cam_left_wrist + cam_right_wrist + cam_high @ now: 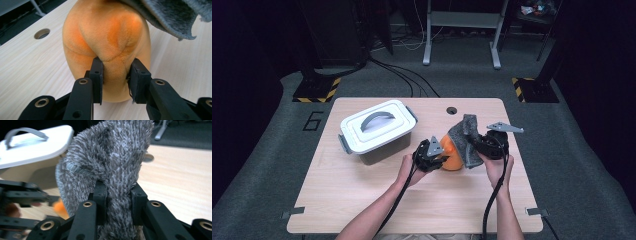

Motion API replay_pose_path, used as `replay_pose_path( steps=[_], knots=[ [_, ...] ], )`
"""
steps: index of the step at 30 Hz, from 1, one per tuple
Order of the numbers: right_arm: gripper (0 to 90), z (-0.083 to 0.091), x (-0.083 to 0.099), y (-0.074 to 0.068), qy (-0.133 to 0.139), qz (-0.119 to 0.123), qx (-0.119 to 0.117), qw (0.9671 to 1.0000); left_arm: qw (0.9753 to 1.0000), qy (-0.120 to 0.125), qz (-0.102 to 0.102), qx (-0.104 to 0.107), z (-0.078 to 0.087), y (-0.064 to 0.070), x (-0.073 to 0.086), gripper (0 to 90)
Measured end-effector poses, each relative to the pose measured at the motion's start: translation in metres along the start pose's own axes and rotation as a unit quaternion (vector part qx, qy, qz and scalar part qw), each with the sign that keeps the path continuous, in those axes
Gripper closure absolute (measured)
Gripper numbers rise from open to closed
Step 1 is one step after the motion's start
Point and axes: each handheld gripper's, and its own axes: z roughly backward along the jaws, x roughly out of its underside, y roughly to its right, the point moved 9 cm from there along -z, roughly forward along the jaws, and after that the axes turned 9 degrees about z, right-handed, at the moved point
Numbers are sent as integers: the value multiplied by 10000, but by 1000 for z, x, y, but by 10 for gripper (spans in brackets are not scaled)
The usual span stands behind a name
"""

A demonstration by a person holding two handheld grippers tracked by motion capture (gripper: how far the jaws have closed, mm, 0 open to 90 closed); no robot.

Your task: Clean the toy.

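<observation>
Left tool [116,75] is clamped on a fold of the orange plush toy [107,37], which sits on the surface [30,65] directly ahead of its jaws. Right tool [117,192] is clenched on the grey fuzzy cloth [110,152], held bunched up and draped over the toy's far side, just beside the left tool. A lidded white bin [377,131] is seen off to the left tool's outer side, closed. Step in hand is judged as wiping or wrapping the toy with the cloth. Next move likely calls for the toy being held steady while the cloth is drawn across it.
</observation>
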Motion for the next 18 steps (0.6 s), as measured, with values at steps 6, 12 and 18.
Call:
replay_pose_path(
  steps=[6,12,18],
  knots=[
    [716,-16,-9,-22,-409,426,-197,9981,10000,42,-16,68,0,3,1,680],
    [717,-32,-2,-25,-708,576,-176,9957,9999,35,-77,97,0,4,5,680],
    [717,-33,-2,-11,-811,713,191,9940,9998,76,-142,121,0,8,4,683]
  ],
)
